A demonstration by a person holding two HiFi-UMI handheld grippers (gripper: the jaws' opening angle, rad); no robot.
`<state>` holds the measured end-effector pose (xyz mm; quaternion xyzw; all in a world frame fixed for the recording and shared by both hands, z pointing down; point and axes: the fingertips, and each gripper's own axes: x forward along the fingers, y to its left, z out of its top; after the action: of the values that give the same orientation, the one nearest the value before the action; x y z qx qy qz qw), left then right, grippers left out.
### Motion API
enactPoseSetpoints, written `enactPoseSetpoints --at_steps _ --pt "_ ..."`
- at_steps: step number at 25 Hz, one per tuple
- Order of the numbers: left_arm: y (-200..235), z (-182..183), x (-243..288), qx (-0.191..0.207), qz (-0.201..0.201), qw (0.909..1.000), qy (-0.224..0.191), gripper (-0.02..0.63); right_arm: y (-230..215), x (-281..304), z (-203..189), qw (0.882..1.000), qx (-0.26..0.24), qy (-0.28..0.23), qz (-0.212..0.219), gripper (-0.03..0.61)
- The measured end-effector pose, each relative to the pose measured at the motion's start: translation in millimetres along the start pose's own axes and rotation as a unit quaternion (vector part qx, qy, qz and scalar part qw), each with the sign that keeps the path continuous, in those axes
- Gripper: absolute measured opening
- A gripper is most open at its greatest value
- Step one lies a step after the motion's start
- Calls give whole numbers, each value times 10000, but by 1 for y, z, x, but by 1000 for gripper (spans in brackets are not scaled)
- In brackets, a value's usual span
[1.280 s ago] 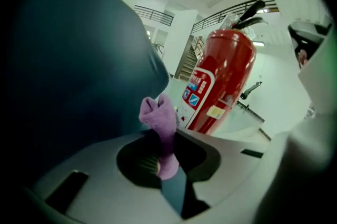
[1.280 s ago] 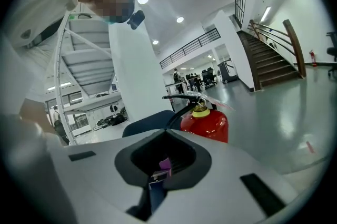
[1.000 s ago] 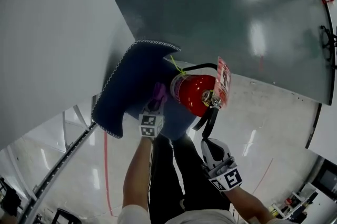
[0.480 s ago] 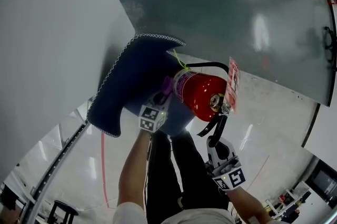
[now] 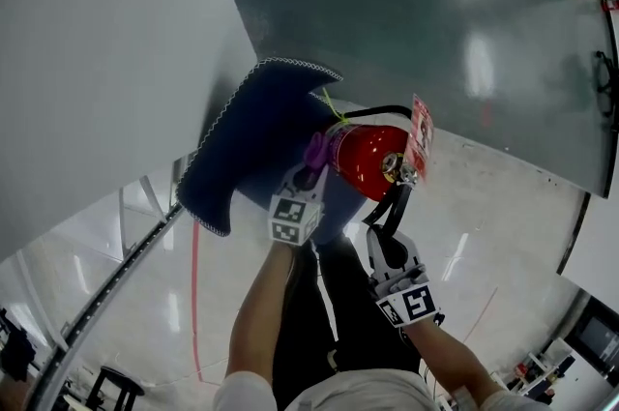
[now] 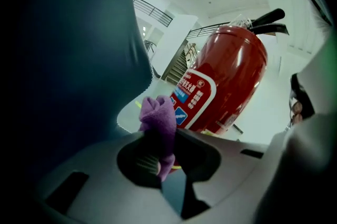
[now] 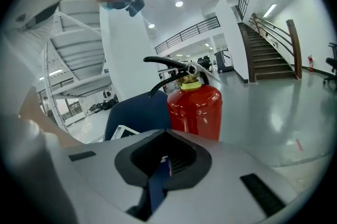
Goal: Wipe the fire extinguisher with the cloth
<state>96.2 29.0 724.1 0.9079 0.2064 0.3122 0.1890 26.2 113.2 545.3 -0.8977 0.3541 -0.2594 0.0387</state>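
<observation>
A red fire extinguisher is in the middle of the head view, with a red-and-white tag at its valve and black levers pointing toward me. My left gripper is shut on a purple fold of the cloth, right against the cylinder's label. The dark blue, white-edged cloth spreads up and left from there. My right gripper is just below the levers with its jaws together. In the right gripper view the extinguisher stands upright beyond them, its base hidden.
A pale grey wall fills the upper left, next to glossy dark green floor. The person's dark legs are below the grippers. A staircase rises at the right in the right gripper view.
The left gripper and cloth have shifted slightly right along the cylinder. The right gripper dipped, then came back up closer to the levers. The tag swung.
</observation>
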Motion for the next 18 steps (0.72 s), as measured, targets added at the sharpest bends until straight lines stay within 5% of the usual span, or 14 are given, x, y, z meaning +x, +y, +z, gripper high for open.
enactPoseSetpoints --at_steps 7,18 --pt "-20 18 -15 -184 28 9997 -139 57 1 23 -10 9996 69 265 -81 12" --pt "-68 53 -51 78 -309 9990 -300 57 19 -11 -16 9988 -192 440 23 12"
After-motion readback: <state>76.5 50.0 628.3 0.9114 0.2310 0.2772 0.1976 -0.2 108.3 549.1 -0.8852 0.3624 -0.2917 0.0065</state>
